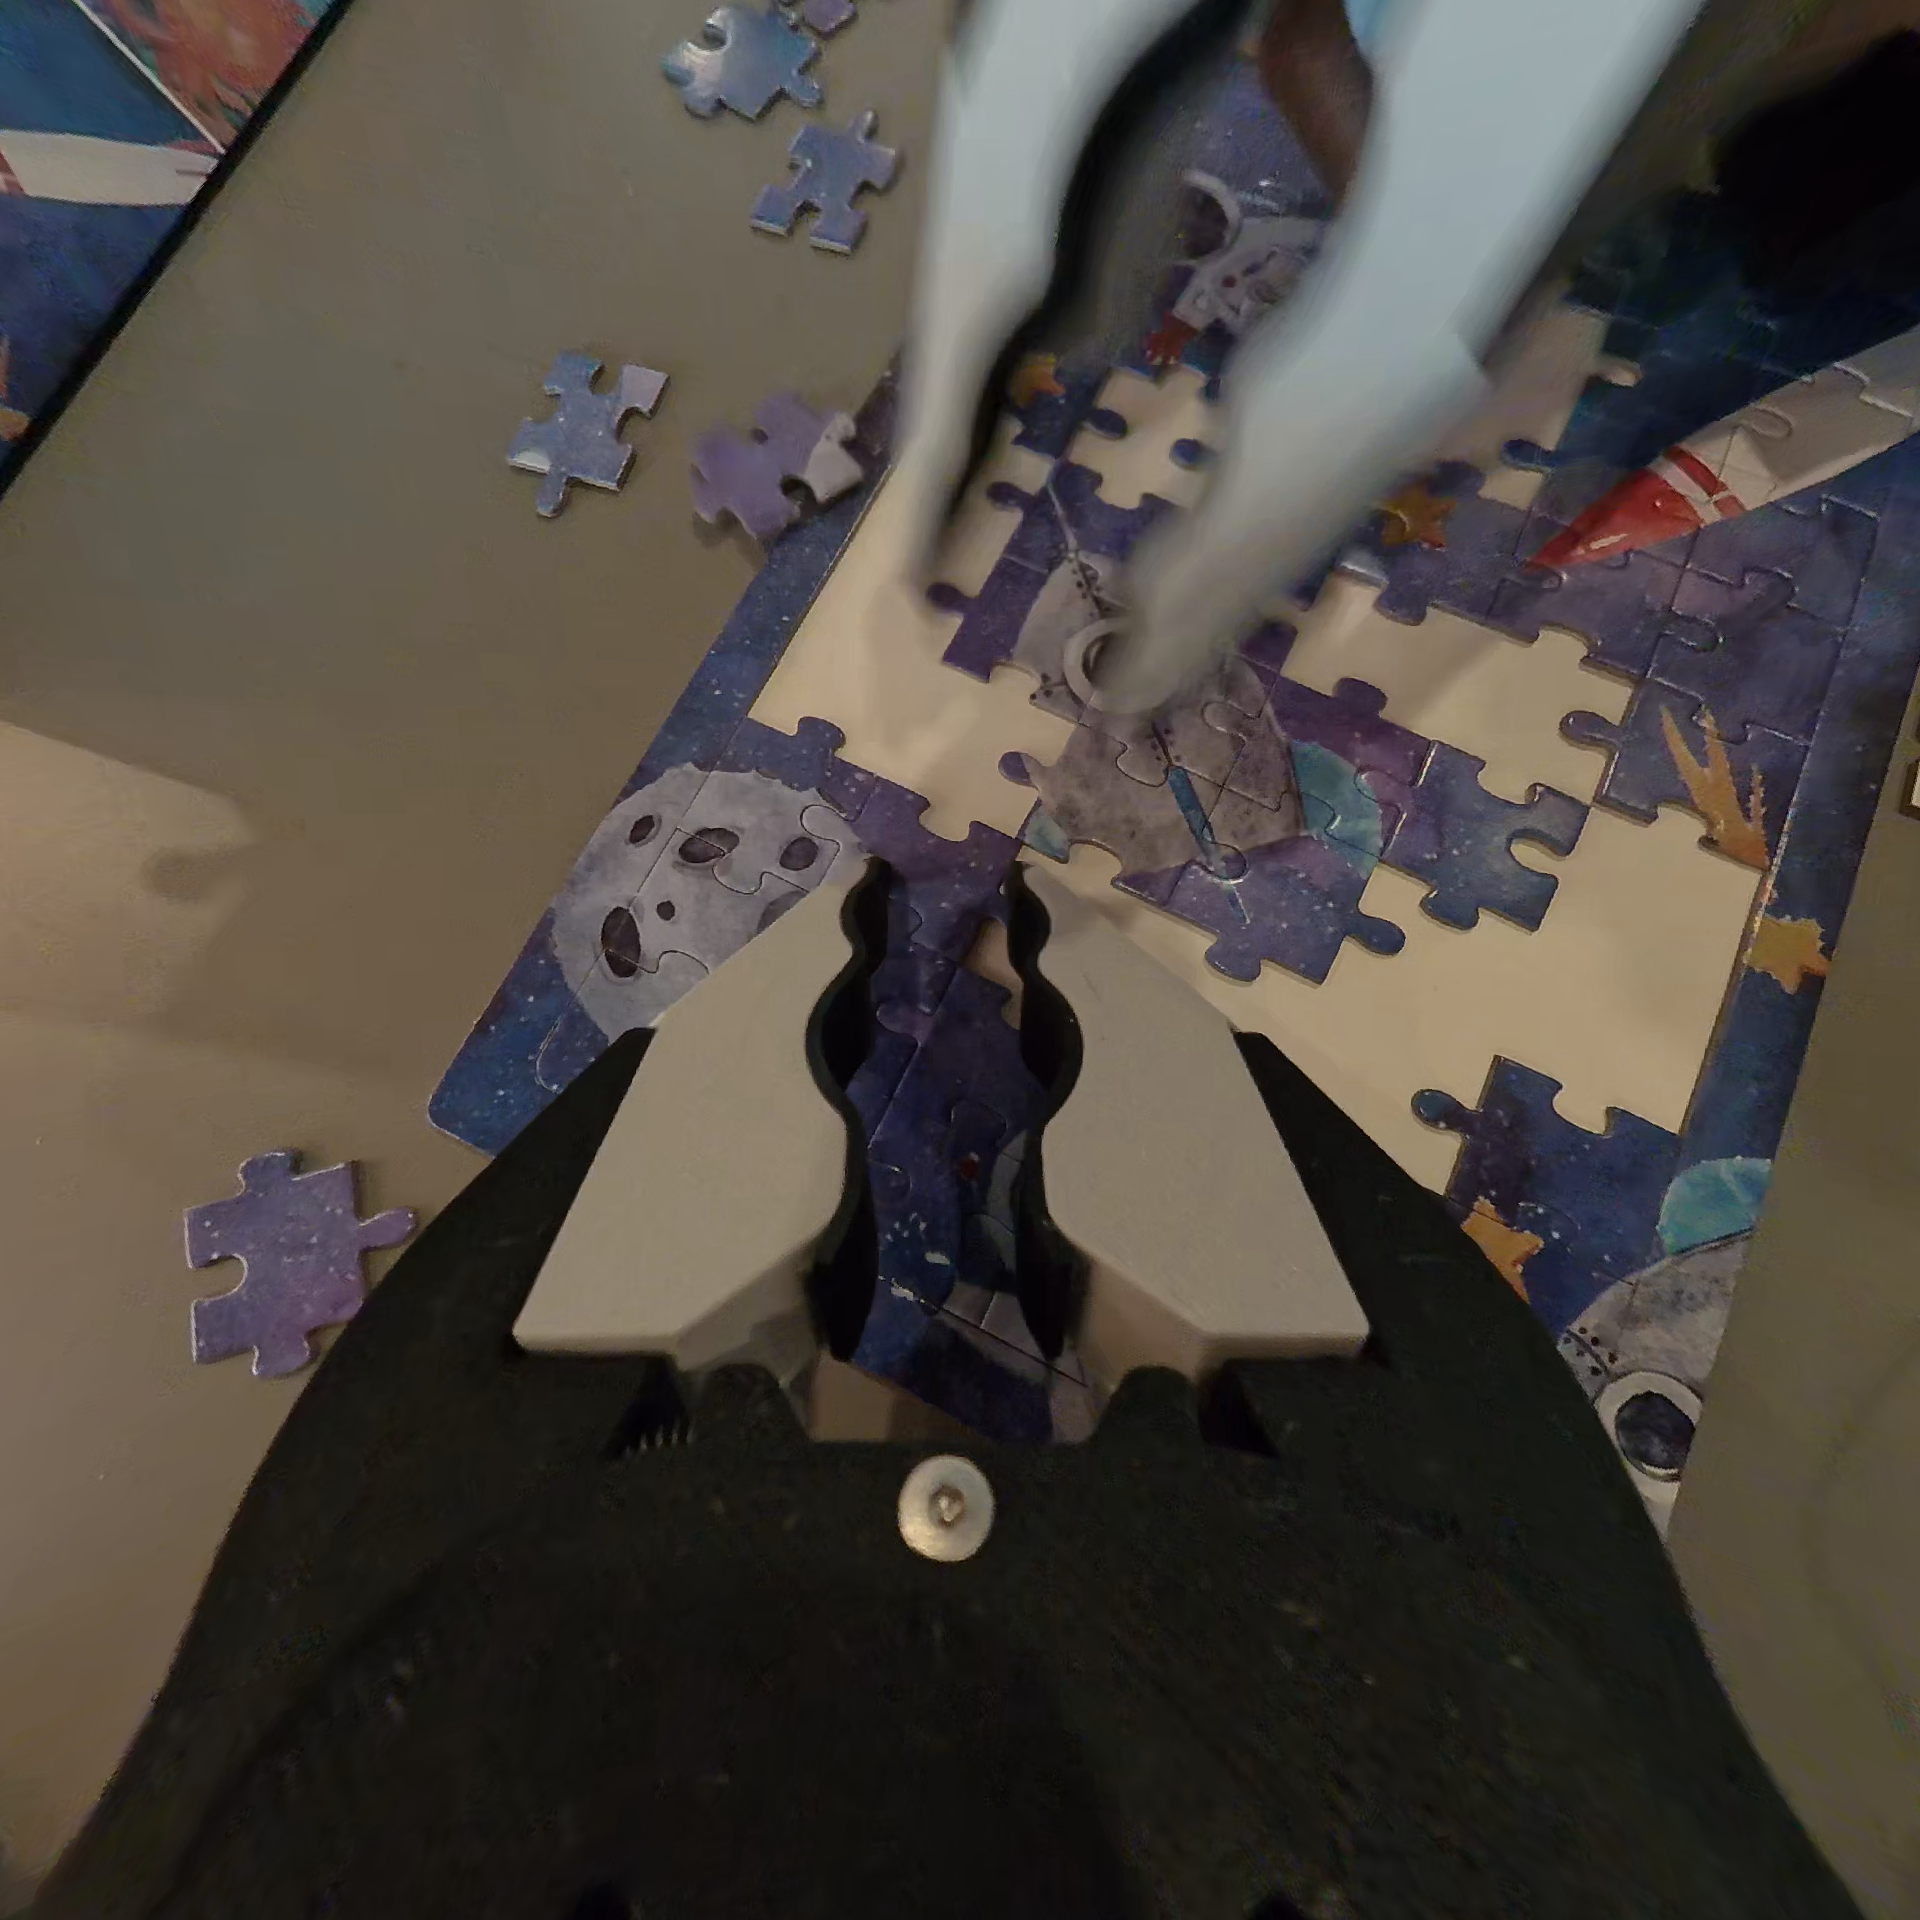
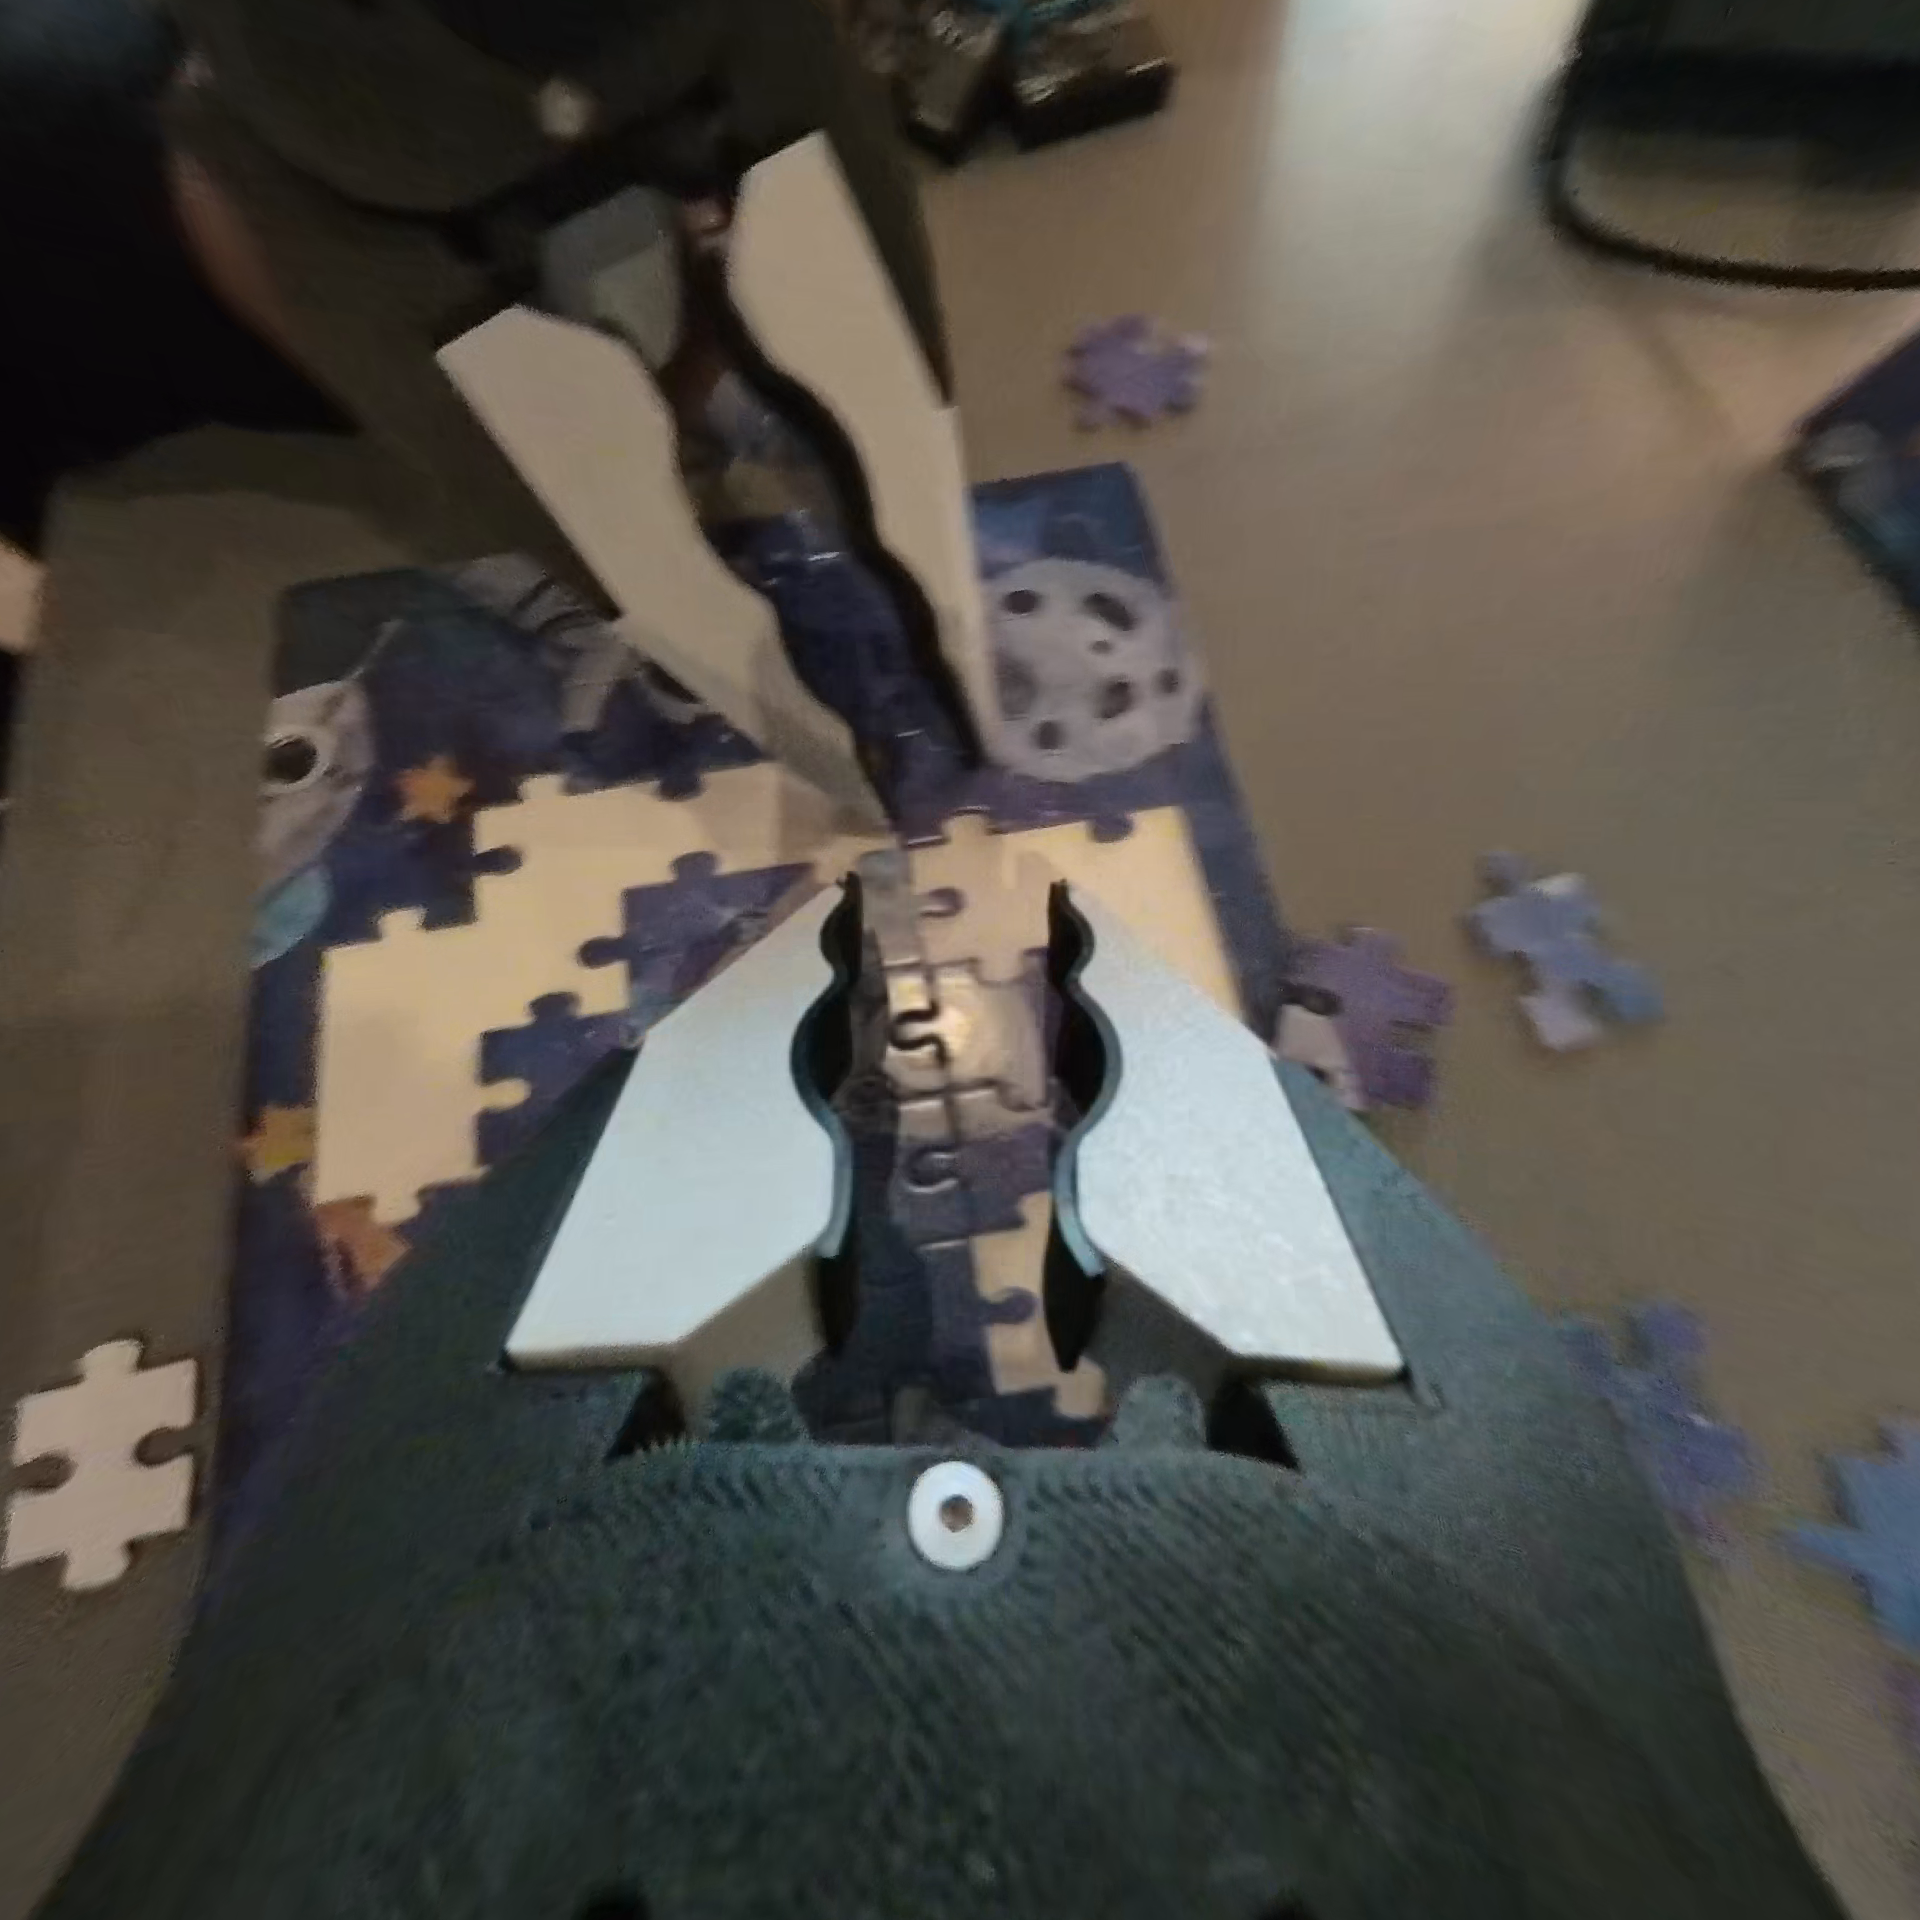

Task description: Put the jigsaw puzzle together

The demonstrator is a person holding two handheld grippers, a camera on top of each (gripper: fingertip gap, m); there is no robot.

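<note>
A space-themed jigsaw puzzle (image 1: pixel 1475 821) lies partly filled on a grey table, with white backing (image 1: pixel 1558 956) showing in its gaps. A grey moon (image 1: pixel 707 883) fills one corner. My left gripper (image 1: pixel 951 883) is open and empty, with its tips down on the puzzle edge next to the moon. My right gripper (image 1: pixel 1039 623) comes in blurred from the far side, over the centre cluster of pieces. In the right wrist view my right gripper (image 2: pixel 956 894) is open and empty just above joined pieces (image 2: pixel 935 1039). The left gripper (image 2: pixel 920 779) stands opposite it, by the moon (image 2: pixel 1091 665).
Loose purple-blue pieces lie left of the puzzle (image 1: pixel 587 436), (image 1: pixel 774 468), (image 1: pixel 286 1257), with more farther back (image 1: pixel 826 187). A face-down white piece (image 2: pixel 99 1455) lies on the puzzle's other side. The puzzle box (image 1: pixel 104 156) sits at the table's far left. A black cable (image 2: pixel 1662 249) lies behind.
</note>
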